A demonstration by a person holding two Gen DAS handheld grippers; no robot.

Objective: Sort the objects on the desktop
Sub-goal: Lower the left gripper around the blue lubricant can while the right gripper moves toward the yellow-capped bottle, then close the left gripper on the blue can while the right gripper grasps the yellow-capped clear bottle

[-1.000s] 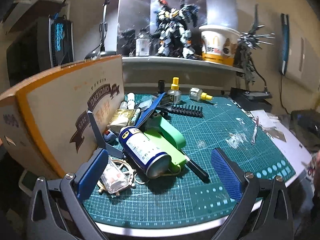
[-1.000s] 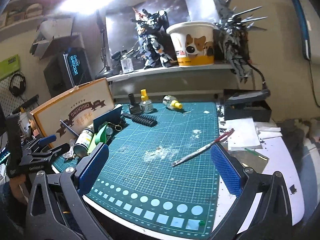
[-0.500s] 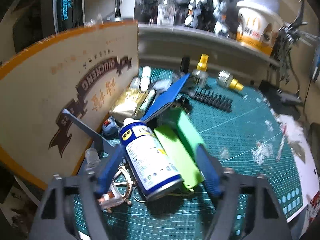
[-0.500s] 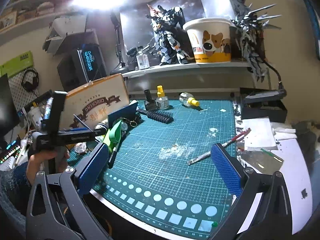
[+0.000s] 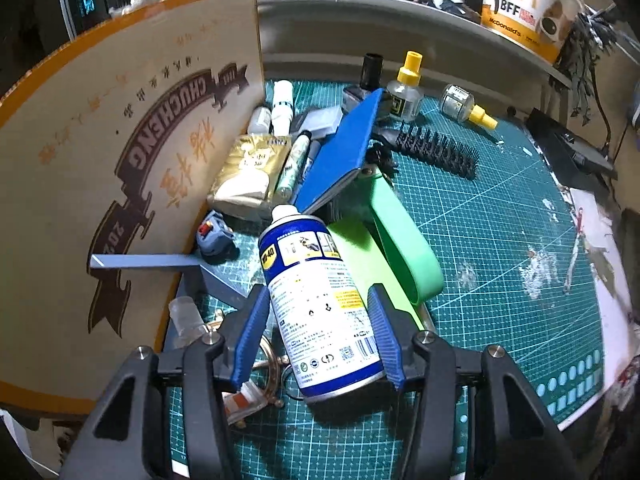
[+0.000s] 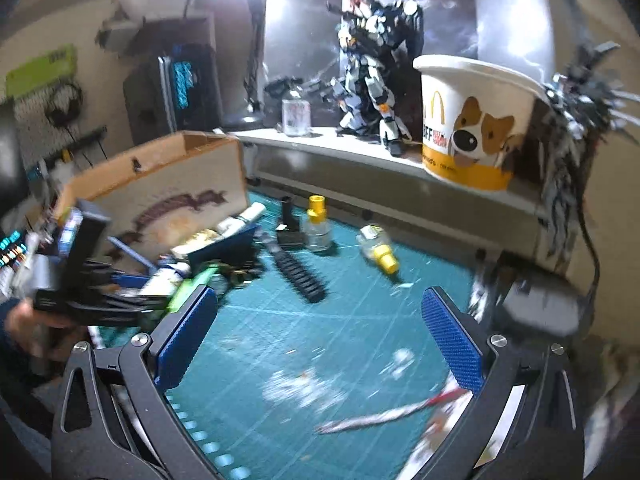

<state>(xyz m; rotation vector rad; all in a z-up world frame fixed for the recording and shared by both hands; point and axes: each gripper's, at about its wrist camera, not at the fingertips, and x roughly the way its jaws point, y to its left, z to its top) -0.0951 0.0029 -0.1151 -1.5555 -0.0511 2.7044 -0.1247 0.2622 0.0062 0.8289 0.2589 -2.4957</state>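
Left claw [image 5: 318, 336] closing on one spray can [image 5: 320, 300]; right claw [image 6: 320, 336] released; two yellow-capped bottles [image 5: 406, 88].

The spray can [image 5: 320, 300] is showing a white body with blue bands at top and bottom, a yellow label patch and a white cap, while the gripper pads [image 5: 250, 332] beside it are looking ribbed blue on black arms. The cutting mat [image 5: 500, 248] is displaying teal with a pale grid and a row of light squares and dots along its edge. The cardboard box [image 5: 120, 152] is appearing tan with an orange rim, brown banner lettering and orange characters. The green strap [image 5: 404, 240] is glowing mint, the notebook [image 5: 340, 156] is reading solid blue, and the paper bucket [image 6: 476, 124] is wearing white over yellow with a brown-and-white dog
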